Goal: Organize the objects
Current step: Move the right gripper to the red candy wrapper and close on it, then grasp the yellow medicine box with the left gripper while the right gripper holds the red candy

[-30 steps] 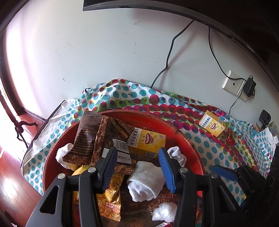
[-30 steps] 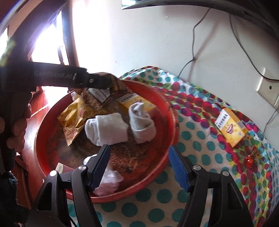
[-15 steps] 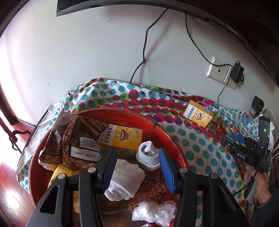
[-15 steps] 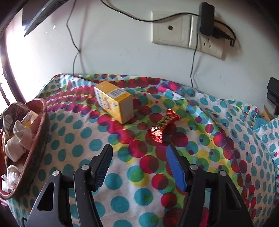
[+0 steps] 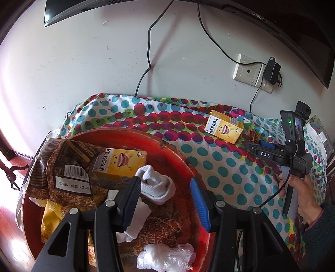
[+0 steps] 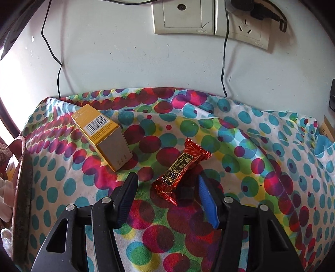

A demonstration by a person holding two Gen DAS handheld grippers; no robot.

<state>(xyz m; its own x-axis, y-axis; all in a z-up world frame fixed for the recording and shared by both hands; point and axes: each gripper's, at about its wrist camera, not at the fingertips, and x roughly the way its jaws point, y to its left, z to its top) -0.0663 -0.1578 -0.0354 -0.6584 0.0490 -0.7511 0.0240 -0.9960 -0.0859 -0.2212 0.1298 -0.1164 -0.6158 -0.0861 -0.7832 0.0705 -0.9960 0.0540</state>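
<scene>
In the right wrist view a red candy wrapper (image 6: 182, 169) lies on the dotted cloth, in the gap of my right gripper (image 6: 166, 180). The jaws are closing and neither pad presses on the candy. A yellow box (image 6: 102, 136) lies to its left. From the left wrist view, my right gripper (image 5: 264, 144) shows at the far right, held by a hand (image 5: 303, 196), close to the candy (image 5: 254, 136) and the same yellow box (image 5: 224, 127). My left gripper (image 5: 165, 188) hangs open over the red basin (image 5: 173, 150), above a rolled white sock (image 5: 157, 186), and holds nothing.
The basin also holds brown snack bags (image 5: 67, 167), a second yellow box (image 5: 121, 161), a yellow packet (image 5: 50, 217) and a crumpled plastic bag (image 5: 165, 257). Behind the cloth stands a white wall with sockets (image 6: 180, 16), a plugged charger (image 5: 272, 71) and hanging cables (image 5: 148, 58).
The right gripper swung away from the basin to the cloth on the right, came down around the red candy, and its jaws narrowed. The left gripper drifted right over the basin, still open.
</scene>
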